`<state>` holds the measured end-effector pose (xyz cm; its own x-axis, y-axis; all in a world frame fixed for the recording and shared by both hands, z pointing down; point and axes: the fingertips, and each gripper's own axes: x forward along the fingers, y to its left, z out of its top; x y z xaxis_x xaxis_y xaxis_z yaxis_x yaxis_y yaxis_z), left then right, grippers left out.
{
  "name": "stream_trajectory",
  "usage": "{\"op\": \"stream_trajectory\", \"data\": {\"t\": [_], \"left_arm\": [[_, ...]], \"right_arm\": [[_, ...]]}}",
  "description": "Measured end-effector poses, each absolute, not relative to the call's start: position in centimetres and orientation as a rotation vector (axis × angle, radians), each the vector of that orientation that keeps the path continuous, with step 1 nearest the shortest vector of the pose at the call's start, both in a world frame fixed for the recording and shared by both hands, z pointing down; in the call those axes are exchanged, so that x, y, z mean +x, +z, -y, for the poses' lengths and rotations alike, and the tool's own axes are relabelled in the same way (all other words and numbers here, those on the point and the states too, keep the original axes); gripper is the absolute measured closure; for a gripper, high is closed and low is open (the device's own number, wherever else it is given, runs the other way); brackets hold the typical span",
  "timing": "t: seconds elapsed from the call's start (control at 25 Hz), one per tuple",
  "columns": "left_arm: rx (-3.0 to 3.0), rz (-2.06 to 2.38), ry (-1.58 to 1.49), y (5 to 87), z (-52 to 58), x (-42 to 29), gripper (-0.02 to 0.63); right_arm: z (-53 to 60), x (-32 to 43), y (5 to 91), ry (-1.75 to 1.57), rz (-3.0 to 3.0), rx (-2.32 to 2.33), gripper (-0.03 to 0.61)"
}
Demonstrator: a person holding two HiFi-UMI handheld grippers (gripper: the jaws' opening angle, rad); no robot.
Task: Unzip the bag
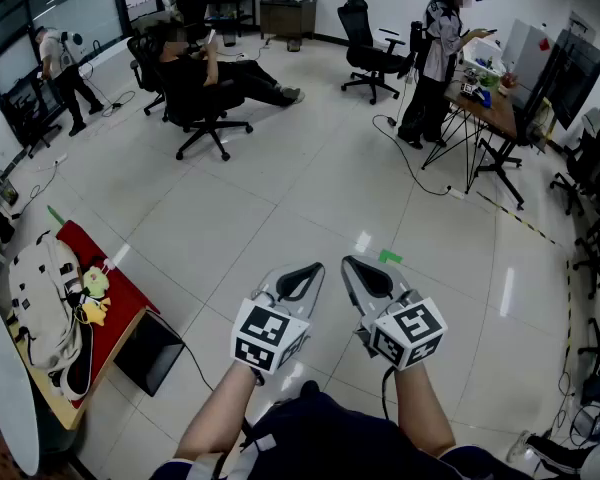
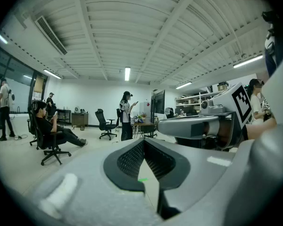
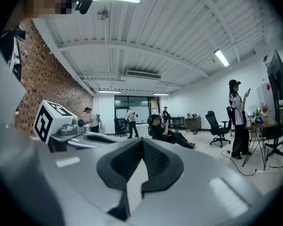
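A white backpack (image 1: 42,303) lies on a red cloth (image 1: 120,293) over a low wooden table at the far left of the head view, with small yellow and green toys (image 1: 95,298) beside it. My left gripper (image 1: 315,266) and right gripper (image 1: 348,261) are held side by side over the tiled floor, well to the right of the bag, both pointing out into the room. Both are shut and hold nothing. In the left gripper view the jaw tips (image 2: 144,141) meet; the right gripper view shows its tips (image 3: 142,140) closed too. Neither gripper view shows the bag.
A dark laptop-like slab (image 1: 148,352) leans at the table's side with a cable on the floor. A seated person on an office chair (image 1: 202,83) and a standing person (image 1: 435,58) by a desk (image 1: 495,113) are farther off. A green tape mark (image 1: 390,257) is on the floor.
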<state>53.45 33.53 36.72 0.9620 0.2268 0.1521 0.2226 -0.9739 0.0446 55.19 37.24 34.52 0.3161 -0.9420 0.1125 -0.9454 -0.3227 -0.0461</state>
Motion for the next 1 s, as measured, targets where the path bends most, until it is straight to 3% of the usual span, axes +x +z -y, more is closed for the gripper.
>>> {"op": "stream_trajectory", "data": {"t": [0.48,1.0], "left_arm": [[3.091,-0.287,0.255,36.6,-30.5,49.7,0.609],[2.993,0.059,0.205,36.7,-22.5,38.6,0.609]], "right_arm": [[-34.0,51.8,34.3,0.168,1.903,2.467,0.572],[-26.3,41.7,34.5,0.143,2.205,2.236,0.572]]}}
